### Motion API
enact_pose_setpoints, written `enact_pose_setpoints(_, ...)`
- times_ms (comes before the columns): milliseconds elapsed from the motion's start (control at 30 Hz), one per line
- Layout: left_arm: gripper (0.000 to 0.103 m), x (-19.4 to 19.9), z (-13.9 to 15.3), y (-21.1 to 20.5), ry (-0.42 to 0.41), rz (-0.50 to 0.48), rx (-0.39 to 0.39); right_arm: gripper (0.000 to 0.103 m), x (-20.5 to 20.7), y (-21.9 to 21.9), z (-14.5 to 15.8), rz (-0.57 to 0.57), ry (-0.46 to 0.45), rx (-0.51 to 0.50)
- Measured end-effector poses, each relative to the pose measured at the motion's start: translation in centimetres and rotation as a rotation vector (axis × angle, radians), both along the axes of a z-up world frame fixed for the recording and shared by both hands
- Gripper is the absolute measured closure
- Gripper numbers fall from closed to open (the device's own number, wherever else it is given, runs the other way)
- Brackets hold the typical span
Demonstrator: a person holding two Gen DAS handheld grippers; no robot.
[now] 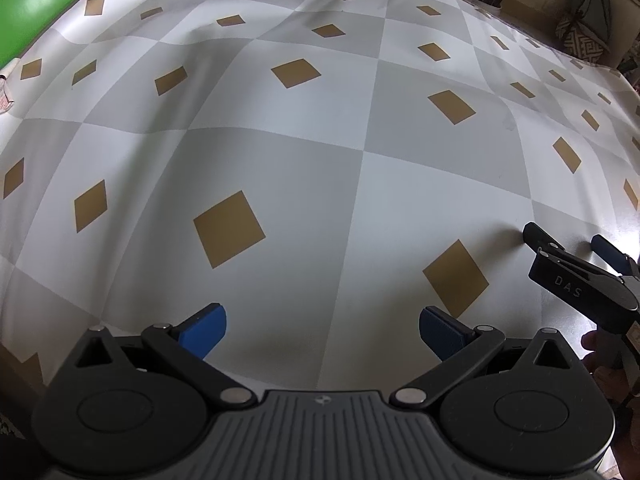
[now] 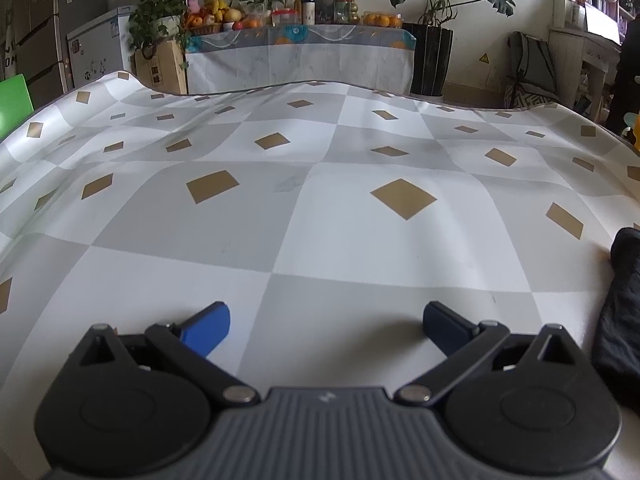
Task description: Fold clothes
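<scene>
hovering low over the table, the left gripper spreads its two blue-padded fingers wide with nothing between them. the right gripper does the same, its two blue pads apart and empty, and from the left wrist view it shows at the right edge, a black linkage marked "das", held by a hand. both sit above one checked grey-and-white tablecloth with tan diamonds that covers the whole surface. one dark black garment lies crumpled at the cloth's right edge, just beside the right gripper and untouched. beyond the table stand one cloth-draped sideboard with fruit and jars, several potted plants and one green panel.
</scene>
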State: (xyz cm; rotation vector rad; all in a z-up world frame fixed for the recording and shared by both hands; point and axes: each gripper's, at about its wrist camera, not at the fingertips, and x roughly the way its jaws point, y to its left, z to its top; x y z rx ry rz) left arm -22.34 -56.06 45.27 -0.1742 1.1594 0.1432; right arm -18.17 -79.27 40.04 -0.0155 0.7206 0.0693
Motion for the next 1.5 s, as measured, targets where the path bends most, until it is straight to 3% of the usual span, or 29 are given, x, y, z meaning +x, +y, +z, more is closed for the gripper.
enact_pose_setpoints(600,0.000,-0.1,1.4,-0.5,-0.032,-0.014,-0.010,0.000,0.3,0.1,0.0,-0.001,-0.003,0.000)
enact_pose_setpoints(833,0.000,-0.5,3.1,-1.0,-0.082,-0.034,-0.006,0.000,0.3,0.1,0.0,-0.002,-0.003,0.001)
enact_pose_setpoints(1167,0.000,-2.6,7.2,-2.7,-0.260,-0.147,0.077,0.000,0.3,0.0,0.0,-0.002,-0.003,0.003)
enact_pose_setpoints(1400,0.000,-3.7,7.6,-3.4,-0.234,-0.196,0.032,0.000,0.3,0.0,0.0,-0.003,-0.003,0.004)
enact_pose_setpoints(1500,0.000,-4.3,8.0,-4.3,-0.243,-0.230,0.050,0.000,0.2,0.0,0.0,-0.003,-0.003,0.003)
